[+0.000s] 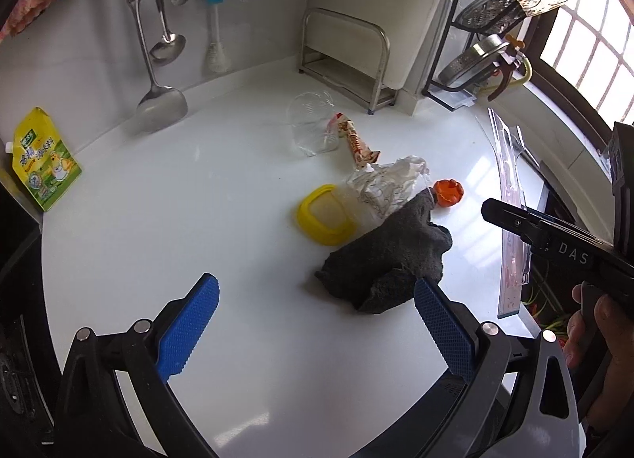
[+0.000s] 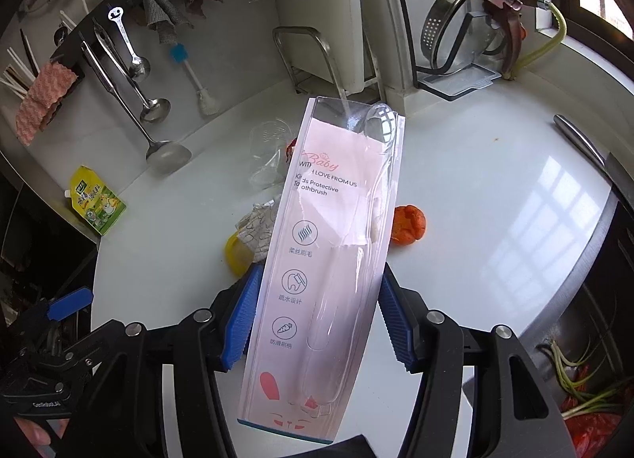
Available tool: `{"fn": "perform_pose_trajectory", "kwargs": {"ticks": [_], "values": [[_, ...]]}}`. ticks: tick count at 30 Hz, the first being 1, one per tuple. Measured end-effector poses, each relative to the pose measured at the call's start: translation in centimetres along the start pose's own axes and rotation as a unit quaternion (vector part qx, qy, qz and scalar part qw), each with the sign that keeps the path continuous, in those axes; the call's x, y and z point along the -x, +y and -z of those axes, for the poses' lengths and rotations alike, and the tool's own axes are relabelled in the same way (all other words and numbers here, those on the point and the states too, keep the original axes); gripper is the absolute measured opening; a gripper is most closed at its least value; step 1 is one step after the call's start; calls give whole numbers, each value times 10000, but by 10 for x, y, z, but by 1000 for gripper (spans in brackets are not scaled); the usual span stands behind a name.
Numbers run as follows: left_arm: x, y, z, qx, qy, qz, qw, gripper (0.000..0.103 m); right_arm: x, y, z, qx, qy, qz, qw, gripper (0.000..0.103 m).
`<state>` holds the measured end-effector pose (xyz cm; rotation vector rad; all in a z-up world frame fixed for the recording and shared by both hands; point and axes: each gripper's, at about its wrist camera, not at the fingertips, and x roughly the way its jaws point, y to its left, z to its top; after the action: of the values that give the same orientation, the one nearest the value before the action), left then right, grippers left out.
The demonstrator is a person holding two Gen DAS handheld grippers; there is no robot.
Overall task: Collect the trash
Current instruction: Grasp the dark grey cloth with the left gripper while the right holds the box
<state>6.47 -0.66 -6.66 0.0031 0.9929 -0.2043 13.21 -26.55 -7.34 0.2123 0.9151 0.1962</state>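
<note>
My right gripper (image 2: 317, 315) is shut on a pink toothbrush package (image 2: 329, 244) and holds it upright above the white counter; the package also shows edge-on in the left wrist view (image 1: 511, 220). My left gripper (image 1: 317, 323) is open and empty, just short of a dark grey cloth (image 1: 388, 264). Beyond the cloth lie a yellow lid (image 1: 323, 216), a crumpled clear wrapper (image 1: 386, 184), an orange peel piece (image 1: 448, 192), a red-and-white snack wrapper (image 1: 356, 141) and a clear plastic cup (image 1: 311, 125) on its side.
A yellow-green refill pouch (image 1: 43, 161) leans at the left wall. Ladles and a brush (image 1: 216, 30) hang on the back wall. A metal rack (image 1: 348, 58) stands at the back. A sink with green scraps (image 2: 582, 390) lies at the right.
</note>
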Motion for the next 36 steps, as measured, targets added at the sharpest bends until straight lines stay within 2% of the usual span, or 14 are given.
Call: {"fn": "perform_pose_trajectory", "kwargs": {"ticks": [5, 9, 18, 24, 26, 31, 36], "values": [[-27, -25, 7, -301, 168, 383, 9987, 97, 22, -23, 17, -241, -45, 92, 9997, 56], [-54, -40, 11, -497, 298, 555, 9968, 97, 39, -38, 32, -401, -57, 172, 9990, 56], [-96, -57, 9, -788, 426, 429, 9951, 97, 63, -57, 59, -524, -74, 334, 9980, 56], [-108, -60, 11, -737, 476, 378, 9954, 96, 67, -61, 63, -534, -77, 335, 9980, 56], [-110, -62, 11, -754, 459, 348, 9955, 93, 67, -61, 63, -525, -78, 331, 9980, 56], [-113, -61, 11, -830, 496, 351, 9947, 69, 67, -62, 63, -535, -99, 336, 9980, 56], [-104, -56, 9, -676, 484, 417, 9957, 53, 65, -61, 62, -529, -102, 326, 9980, 56]]}}
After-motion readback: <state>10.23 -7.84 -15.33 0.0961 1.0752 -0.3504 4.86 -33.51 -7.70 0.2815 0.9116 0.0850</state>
